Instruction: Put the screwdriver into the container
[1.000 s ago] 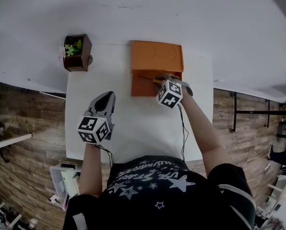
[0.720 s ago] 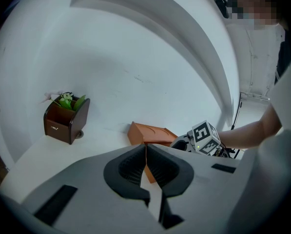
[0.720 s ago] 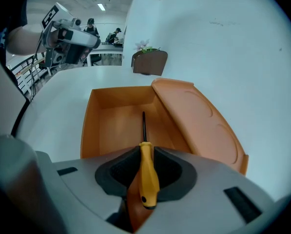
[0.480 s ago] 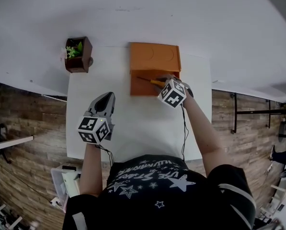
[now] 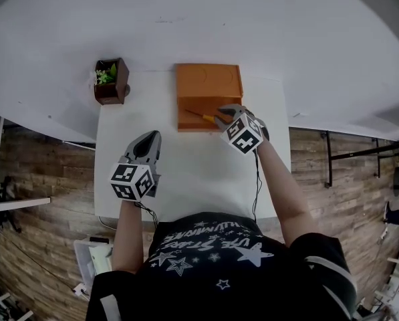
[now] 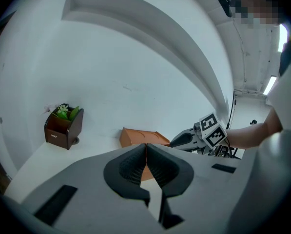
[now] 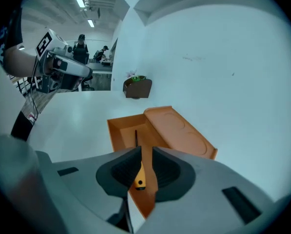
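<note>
The orange container (image 5: 208, 85) lies on the white table (image 5: 186, 172), its open tray half (image 7: 121, 128) towards me and its lid half (image 7: 177, 130) behind. A screwdriver (image 7: 139, 172) with a yellow handle and dark shaft points into the tray, also seen in the head view as the screwdriver (image 5: 200, 116). My right gripper (image 5: 222, 118) is at the tray's right front corner. In the right gripper view the right gripper (image 7: 145, 152) is open: the handle rests against the left jaw, with a gap to the right one. My left gripper (image 5: 148, 138) hovers over the table, shut and empty (image 6: 146, 152).
A dark wooden planter (image 5: 111, 80) with a small green plant stands at the table's far left corner. A white wall rises just behind the table. Wooden floor shows at both sides, and a cable runs down from each gripper.
The right gripper with the screwdriver has edged left and lower over the container's open tray. The left gripper has stayed put.
</note>
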### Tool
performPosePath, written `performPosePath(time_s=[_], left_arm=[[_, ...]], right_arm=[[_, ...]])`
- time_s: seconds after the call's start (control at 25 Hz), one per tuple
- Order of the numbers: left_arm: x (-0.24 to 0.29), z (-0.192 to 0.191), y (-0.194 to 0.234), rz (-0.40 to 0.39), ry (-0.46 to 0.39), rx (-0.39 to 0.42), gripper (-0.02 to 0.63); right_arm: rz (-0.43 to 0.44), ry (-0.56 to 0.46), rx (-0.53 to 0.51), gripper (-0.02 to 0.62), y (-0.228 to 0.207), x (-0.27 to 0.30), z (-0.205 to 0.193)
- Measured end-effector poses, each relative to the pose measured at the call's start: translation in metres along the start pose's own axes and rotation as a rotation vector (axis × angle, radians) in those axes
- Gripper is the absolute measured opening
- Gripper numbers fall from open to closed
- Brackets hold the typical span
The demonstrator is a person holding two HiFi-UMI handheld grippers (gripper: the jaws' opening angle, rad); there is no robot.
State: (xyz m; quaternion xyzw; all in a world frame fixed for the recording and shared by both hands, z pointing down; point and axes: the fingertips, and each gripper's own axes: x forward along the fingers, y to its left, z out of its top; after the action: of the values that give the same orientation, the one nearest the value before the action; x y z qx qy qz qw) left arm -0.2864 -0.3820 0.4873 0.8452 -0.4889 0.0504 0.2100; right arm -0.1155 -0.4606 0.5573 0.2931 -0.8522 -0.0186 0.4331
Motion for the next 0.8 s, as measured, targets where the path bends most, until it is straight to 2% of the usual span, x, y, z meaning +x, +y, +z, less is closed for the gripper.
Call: performPosePath(time_s=[0.24,0.44,0.8], left_arm=[[-0.022,-0.004,-0.03,-0.002,-0.007,0.027,0.021],[-0.04,-0.007,-0.053,0.015,-0.02,0.042,0.021],[-0.063,-0.023,-0.101,0.042,-0.032,0.047,0.021]], right_arm=[[-0.035,-0.092,0.11,0.069,0.01,-0.039,-0.001],[-0.055,-0.134,0.093,0.061,0.026,-0.069,-0.003],[-0.041,-0.193,0.088,0.058,0.053,-0.118,-0.02]])
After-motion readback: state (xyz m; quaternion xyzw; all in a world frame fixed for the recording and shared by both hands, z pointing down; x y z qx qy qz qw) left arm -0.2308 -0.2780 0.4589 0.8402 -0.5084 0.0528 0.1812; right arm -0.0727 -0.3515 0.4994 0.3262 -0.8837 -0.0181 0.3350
